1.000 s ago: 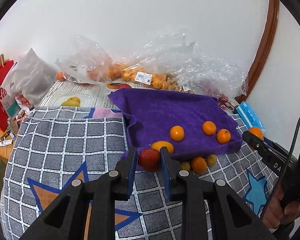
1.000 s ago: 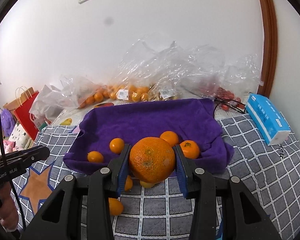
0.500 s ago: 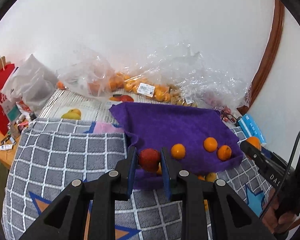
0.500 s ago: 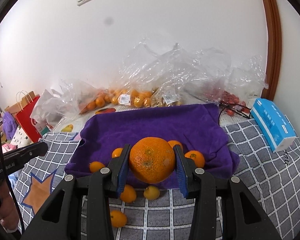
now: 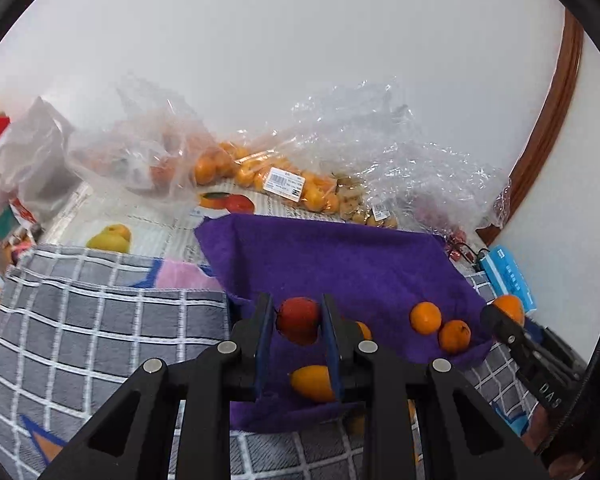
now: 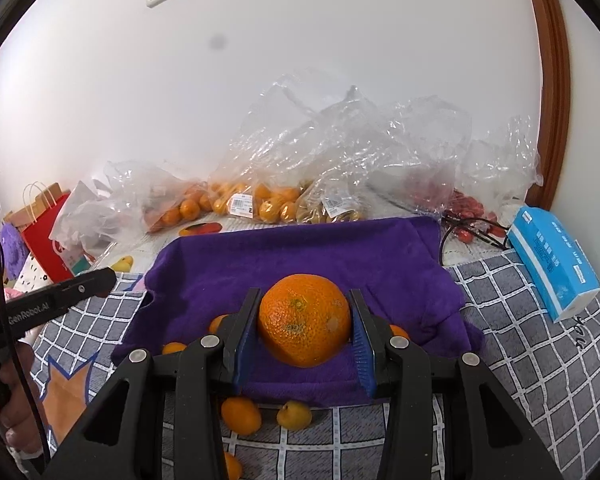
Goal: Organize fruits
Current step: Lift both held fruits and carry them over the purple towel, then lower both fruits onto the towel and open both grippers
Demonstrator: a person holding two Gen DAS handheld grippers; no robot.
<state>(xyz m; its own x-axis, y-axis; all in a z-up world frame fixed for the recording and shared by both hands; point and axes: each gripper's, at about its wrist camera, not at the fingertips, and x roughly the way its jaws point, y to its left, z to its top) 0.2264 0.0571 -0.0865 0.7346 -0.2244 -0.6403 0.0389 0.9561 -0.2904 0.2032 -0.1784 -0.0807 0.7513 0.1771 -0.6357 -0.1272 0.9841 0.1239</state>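
Note:
My left gripper is shut on a small red fruit, held over the near edge of the purple towel. Two small oranges lie on the towel to the right, and a yellow-orange fruit lies below my jaws. In the right wrist view my right gripper is shut on a large orange above the same purple towel. A small orange and a yellow fruit lie on the checked cloth in front of the towel.
Clear plastic bags with oranges and other fruit line the wall behind the towel. A blue tissue box lies at the right. A red paper bag stands at the left. A yellow fruit rests on a printed mat.
Both grippers have moved forward over the purple towel, each keeping its fruit. The small oranges now sit lower and closer in both views.

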